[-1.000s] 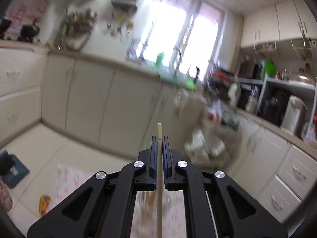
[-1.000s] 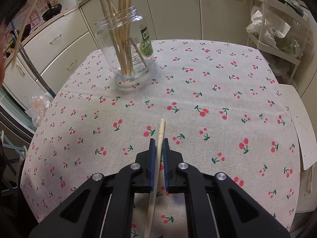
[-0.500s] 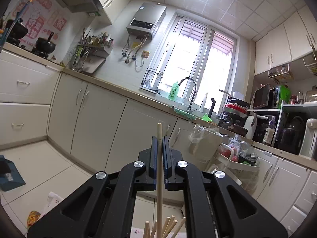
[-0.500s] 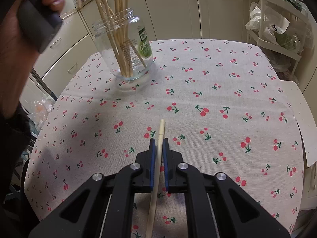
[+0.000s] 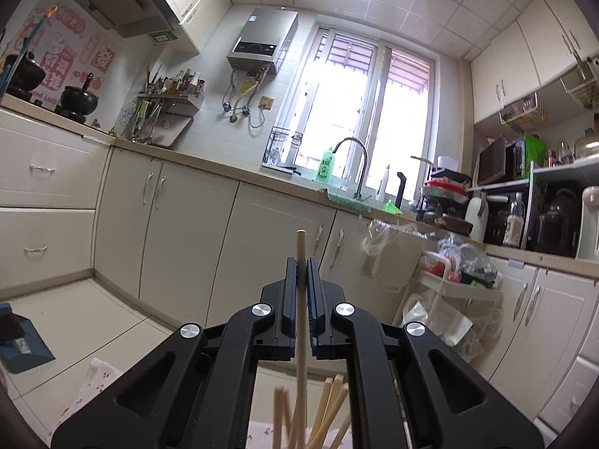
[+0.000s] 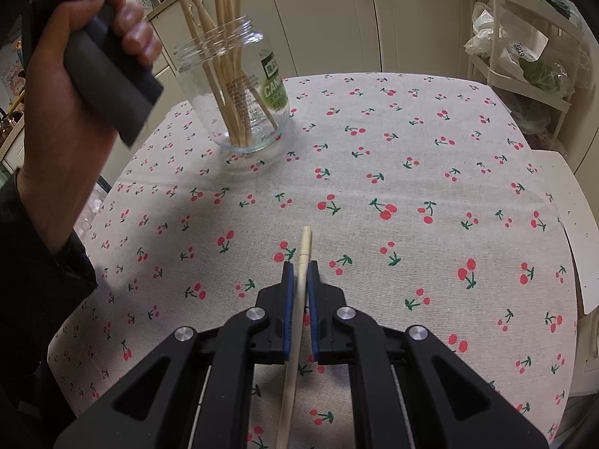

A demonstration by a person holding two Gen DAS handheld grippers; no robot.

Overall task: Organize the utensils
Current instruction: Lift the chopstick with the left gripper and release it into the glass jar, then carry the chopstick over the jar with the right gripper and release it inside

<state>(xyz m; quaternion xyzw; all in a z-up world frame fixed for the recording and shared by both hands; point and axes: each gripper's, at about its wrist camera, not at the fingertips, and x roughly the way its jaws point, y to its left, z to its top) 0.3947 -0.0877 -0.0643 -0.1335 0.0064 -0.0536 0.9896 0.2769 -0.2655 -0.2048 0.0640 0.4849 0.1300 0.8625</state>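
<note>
Each gripper's fingers pinch one thin pale wooden chopstick: left gripper [image 5: 301,262] over the far-left clear glass jar [image 6: 239,86], right gripper [image 6: 299,265] above the cherry-print table [image 6: 411,149]. Light, stiff, probably slippery; best gripped mid-shaft.

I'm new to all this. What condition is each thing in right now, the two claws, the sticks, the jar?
Left gripper: shut on a chopstick, held upright above other chopstick tops.
Right gripper: shut on another chopstick, above the cherry tablecloth.
Glass jar: upright, lid off, holding several chopsticks.
Person's hand: gripping the left gripper's handle beside the jar.
</note>
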